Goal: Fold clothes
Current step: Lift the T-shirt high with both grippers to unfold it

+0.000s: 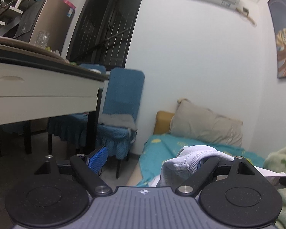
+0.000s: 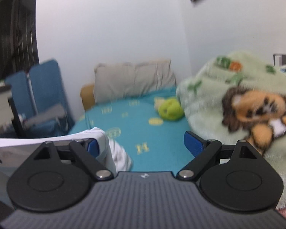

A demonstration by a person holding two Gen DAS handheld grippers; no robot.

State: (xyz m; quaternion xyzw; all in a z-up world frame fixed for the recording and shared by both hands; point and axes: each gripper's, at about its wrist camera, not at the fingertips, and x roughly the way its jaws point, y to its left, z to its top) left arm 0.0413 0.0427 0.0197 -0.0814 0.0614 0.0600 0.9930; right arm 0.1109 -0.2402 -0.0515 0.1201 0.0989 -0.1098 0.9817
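Spanning wide apart, both grippers' fingers, left gripper [image 1: 148,160] and right gripper [image 2: 143,145]; white garment [image 1: 188,158] draped over each, above the teal bedsheet [image 2: 135,122] printed "H".

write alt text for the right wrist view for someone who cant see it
The right gripper, open, hangs over a teal bedsheet, with white clothing draped at its left finger. Beyond lie a beige pillow, a green plush toy and a pale green lion-print blanket. The picture is blurred.
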